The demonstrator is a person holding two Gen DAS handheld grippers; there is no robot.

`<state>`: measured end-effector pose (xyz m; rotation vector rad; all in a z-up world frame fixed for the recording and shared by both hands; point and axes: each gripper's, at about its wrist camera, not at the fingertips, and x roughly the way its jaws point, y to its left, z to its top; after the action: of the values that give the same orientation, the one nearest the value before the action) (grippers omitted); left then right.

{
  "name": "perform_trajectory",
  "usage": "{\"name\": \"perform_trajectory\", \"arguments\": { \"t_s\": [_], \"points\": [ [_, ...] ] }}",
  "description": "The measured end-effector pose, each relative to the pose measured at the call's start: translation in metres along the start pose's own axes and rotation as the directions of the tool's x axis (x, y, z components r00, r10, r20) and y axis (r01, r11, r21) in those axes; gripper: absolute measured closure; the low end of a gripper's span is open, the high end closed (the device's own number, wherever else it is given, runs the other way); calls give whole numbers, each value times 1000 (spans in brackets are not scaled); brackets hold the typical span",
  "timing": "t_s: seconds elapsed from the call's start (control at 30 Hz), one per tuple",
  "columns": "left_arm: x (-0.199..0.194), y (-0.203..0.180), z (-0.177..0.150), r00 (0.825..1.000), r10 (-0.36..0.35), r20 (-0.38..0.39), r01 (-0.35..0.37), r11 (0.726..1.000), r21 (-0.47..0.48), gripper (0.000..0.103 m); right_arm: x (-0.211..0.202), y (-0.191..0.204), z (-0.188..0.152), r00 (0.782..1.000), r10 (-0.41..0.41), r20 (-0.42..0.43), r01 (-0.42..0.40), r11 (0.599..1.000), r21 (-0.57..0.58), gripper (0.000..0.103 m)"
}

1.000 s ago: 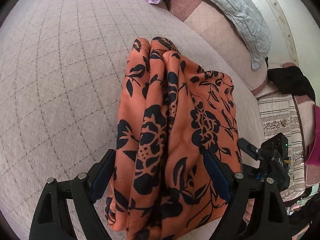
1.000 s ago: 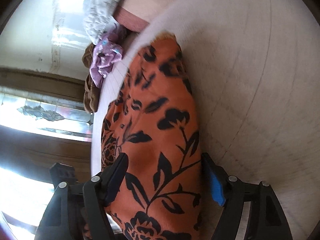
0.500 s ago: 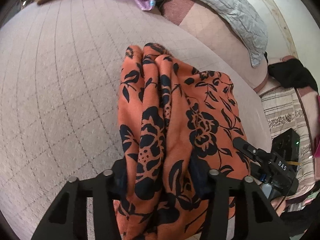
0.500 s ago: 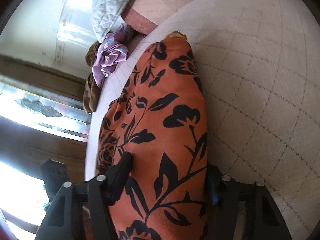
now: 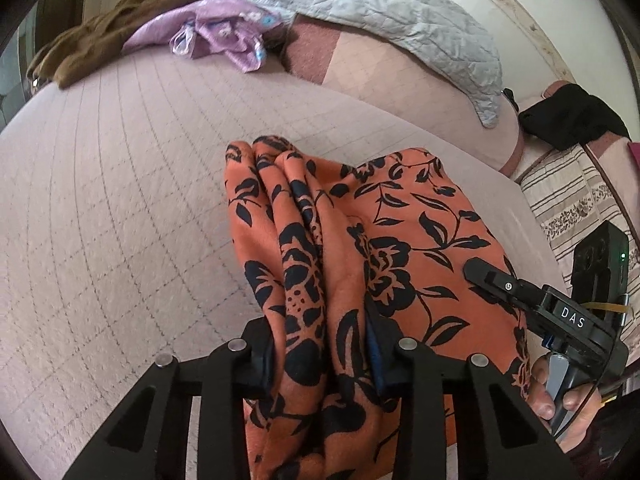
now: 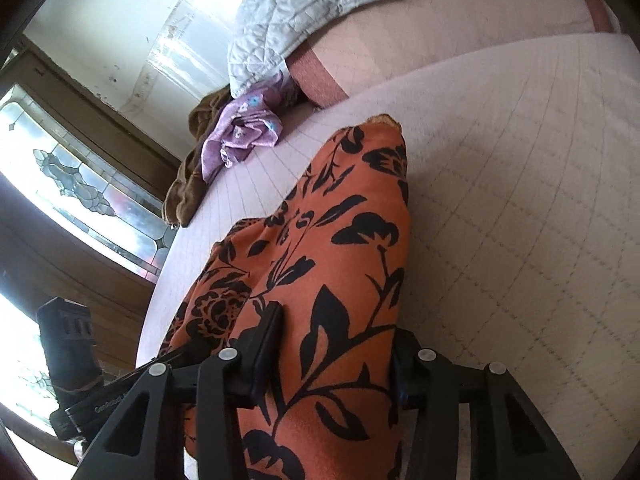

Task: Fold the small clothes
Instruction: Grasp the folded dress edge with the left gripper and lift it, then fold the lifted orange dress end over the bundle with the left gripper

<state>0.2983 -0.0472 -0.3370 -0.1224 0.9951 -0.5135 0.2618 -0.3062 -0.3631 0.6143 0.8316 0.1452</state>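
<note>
Two grippers are engaged on one orange garment with a black floral print (image 5: 400,216), which lies bunched in lengthwise folds on a pale pink quilted bed (image 5: 120,200). Left gripper (image 5: 324,356): its fingers (image 5: 262,356) are closing and press from both sides on a gathered ridge of the fabric at the near end, the cloth bulging up between them and spilling below toward the lens. Right gripper (image 6: 336,356): its fingers (image 6: 266,344) are likewise closing, with a broad fold of the same garment (image 6: 344,240) pinched between them; the left finger sits dark against the cloth, the right finger is largely hidden behind the fold's edge. In the left wrist view the right gripper (image 5: 532,300) appears at the far side of the garment, gripped by a hand (image 5: 556,396) at the lower right. At the far edge of the bed lie a purple patterned garment (image 5: 224,32) and a brown garment (image 5: 104,28), touching one another and well apart from the orange piece. A grey quilted cover (image 5: 392,16) is draped over the pink cushion (image 5: 400,76) beyond. A black item (image 5: 572,116) and striped fabric (image 5: 568,196) lie off the bed's right side. A leaded glass window (image 6: 80,192) shows in the right wrist view.
</note>
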Motion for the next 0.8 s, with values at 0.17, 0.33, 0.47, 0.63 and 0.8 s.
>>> {"name": "perform_trajectory", "arguments": {
  "t_s": [0.17, 0.33, 0.47, 0.63, 0.8],
  "points": [
    [-11, -12, -8, 999, 20, 43, -22, 999, 27, 67, -20, -6, -1, 999, -4, 34, 4, 1000, -6, 55],
    [-34, -25, -18, 996, 22, 88, -26, 999, 43, 67, -51, -8, -8, 996, 13, 92, -11, 1000, -26, 55],
    [-50, -47, -27, 990, 49, 135, -59, 996, 72, 67, -78, -8, -17, 990, 17, 138, -9, 998, -55, 55],
    [-61, -72, -34, 981, 63, 183, -82, 991, 101, 67, -110, -5, -26, 977, 18, 211, 2, 996, -94, 55],
    [-67, -96, -46, 978, 56, 203, -82, 989, 122, 67, -141, -11, -39, 962, 18, 273, 13, 994, -113, 55]
  ]
}}
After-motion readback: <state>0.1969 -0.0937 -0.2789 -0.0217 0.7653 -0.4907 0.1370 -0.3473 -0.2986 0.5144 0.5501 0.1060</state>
